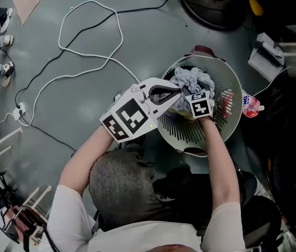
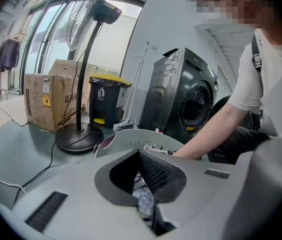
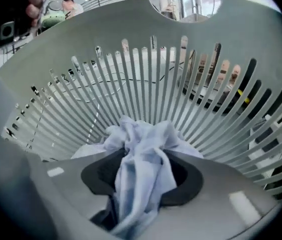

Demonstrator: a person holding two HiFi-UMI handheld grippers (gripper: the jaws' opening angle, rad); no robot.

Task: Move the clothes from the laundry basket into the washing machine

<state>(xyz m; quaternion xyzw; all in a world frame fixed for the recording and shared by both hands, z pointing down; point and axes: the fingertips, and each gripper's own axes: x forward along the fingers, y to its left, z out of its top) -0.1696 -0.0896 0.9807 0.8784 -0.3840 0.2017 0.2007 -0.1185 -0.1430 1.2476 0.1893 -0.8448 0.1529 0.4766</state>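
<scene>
Crouched over the laundry basket, the person stretched both forearms forward and down to it. The right gripper pointed steeply into the basket, jaws clamped on a pale blue-grey cloth that bunched past the tips by the slatted far wall and trailed back between the pads. The left gripper sat at the basket's left rim, jaws together at the tips, patterned fabric showing in the gap behind them. The washing machine stood beyond
</scene>
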